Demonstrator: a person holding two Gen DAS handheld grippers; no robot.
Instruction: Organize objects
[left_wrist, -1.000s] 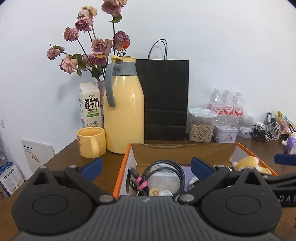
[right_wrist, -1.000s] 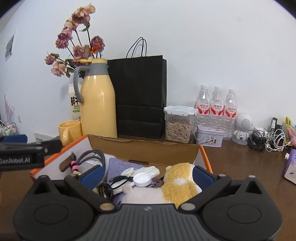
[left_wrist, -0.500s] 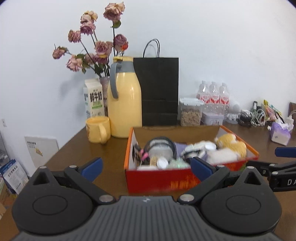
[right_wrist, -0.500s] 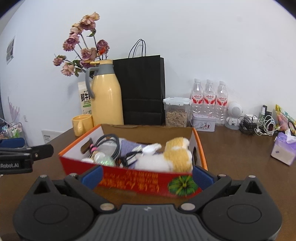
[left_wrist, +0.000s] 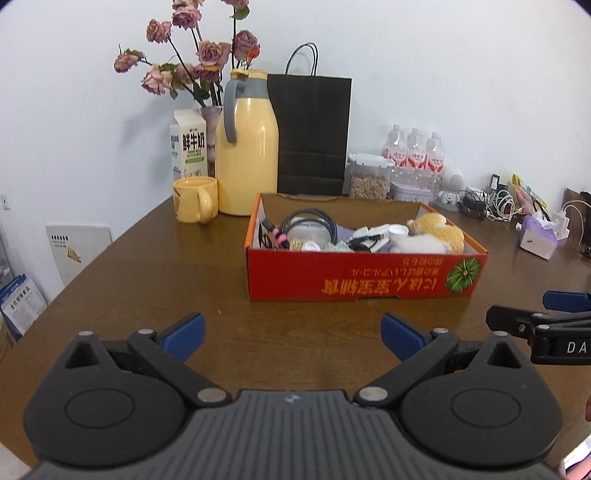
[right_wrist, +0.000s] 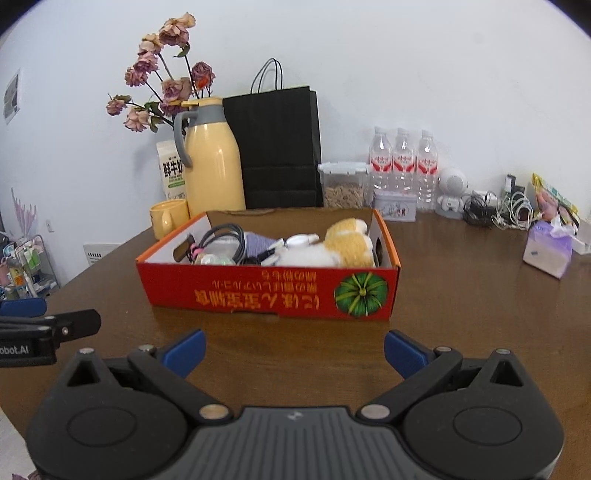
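Left gripper (left_wrist: 291, 334) spread wide and empty, right gripper (right_wrist: 294, 349) likewise, red box (right_wrist: 273, 293) crammed with clutter on brown worktop (left_wrist: 147, 280)

You're in a lived-in home or small office corner: a wooden counter (left_wrist: 155, 280) against a white wall, flowers (left_wrist: 192, 62) behind the yellow thermos (left_wrist: 247, 147), water bottles (left_wrist: 413, 155) and tangled chargers (left_wrist: 487, 201) to its right.
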